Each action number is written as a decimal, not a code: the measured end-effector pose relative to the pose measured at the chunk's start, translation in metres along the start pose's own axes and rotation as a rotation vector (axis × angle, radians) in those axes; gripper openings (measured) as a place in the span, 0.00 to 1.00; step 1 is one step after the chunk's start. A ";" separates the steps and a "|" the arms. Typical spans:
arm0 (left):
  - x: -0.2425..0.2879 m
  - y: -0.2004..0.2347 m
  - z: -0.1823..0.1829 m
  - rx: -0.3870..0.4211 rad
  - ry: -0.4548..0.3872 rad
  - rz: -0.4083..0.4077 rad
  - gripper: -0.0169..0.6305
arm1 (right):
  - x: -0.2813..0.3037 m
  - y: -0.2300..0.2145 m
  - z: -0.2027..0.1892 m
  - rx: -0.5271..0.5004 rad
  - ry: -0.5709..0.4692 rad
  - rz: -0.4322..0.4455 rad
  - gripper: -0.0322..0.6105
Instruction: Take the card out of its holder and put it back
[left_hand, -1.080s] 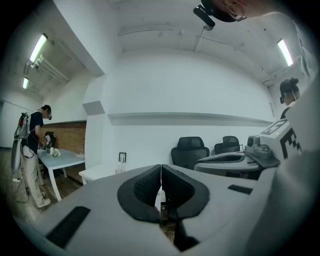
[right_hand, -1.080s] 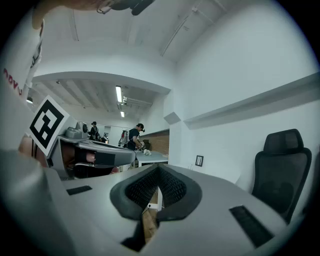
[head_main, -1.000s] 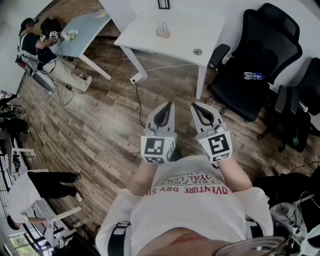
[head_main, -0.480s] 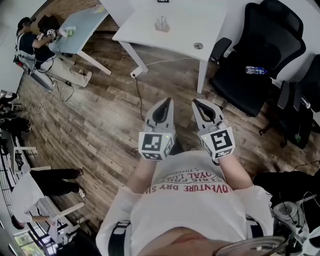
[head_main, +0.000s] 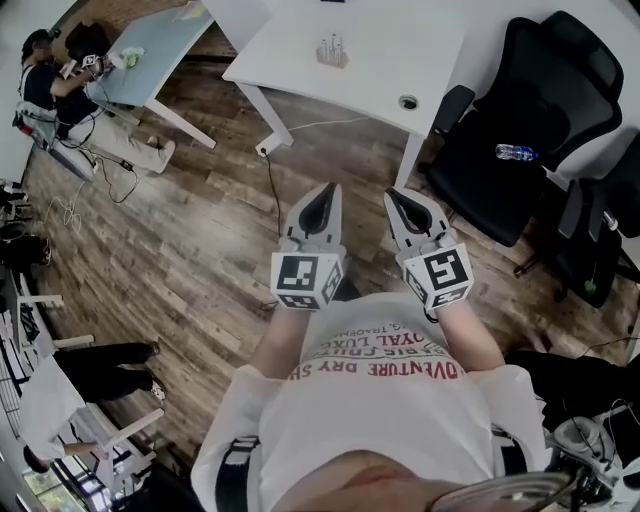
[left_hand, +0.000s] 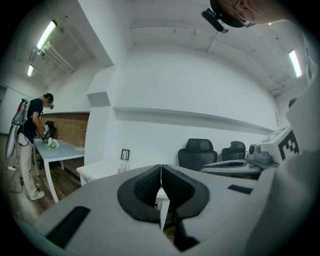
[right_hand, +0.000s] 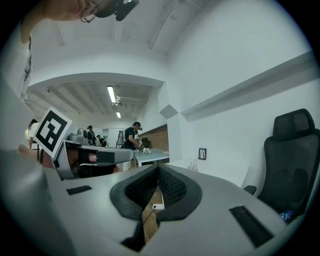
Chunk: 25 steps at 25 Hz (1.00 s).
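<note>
A small clear holder (head_main: 331, 50) stands on the white table (head_main: 370, 60) far ahead; I cannot make out a card in it. It shows as a tiny upright shape (left_hand: 123, 168) in the left gripper view and as a small holder (right_hand: 193, 164) in the right gripper view. My left gripper (head_main: 323, 192) and right gripper (head_main: 398, 196) are held side by side before the person's chest, over the wooden floor and well short of the table. Both are shut with nothing between the pads, as the left gripper (left_hand: 160, 172) and right gripper (right_hand: 158, 172) close-ups show.
Black office chairs (head_main: 520, 120) stand right of the table, one with a water bottle (head_main: 517, 153) on its seat. A cable (head_main: 272, 190) runs across the floor under the table. A person (head_main: 50, 85) works at a blue table (head_main: 150, 60) far left. A small black frame (left_hand: 125, 154) stands at the wall.
Both grippers have moved forward together towards the white table, still shut and side by side. The table and chairs sit slightly nearer in the head view.
</note>
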<state>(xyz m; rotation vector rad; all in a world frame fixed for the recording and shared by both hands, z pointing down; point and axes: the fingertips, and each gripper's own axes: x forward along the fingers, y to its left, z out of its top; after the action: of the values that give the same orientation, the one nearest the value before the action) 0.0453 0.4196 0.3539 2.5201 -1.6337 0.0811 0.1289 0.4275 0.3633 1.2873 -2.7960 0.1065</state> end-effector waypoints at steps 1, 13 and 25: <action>0.008 0.012 0.002 -0.007 -0.001 -0.004 0.06 | 0.013 -0.001 0.001 0.002 0.005 0.000 0.09; 0.107 0.170 0.040 -0.031 -0.014 -0.121 0.06 | 0.189 -0.034 0.024 0.050 0.019 -0.129 0.09; 0.154 0.298 0.035 -0.041 0.039 -0.088 0.06 | 0.317 -0.032 0.009 0.078 0.083 -0.105 0.09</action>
<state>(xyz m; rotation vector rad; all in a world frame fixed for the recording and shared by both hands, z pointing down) -0.1637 0.1552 0.3632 2.5385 -1.4929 0.0861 -0.0527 0.1663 0.3822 1.4090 -2.6736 0.2597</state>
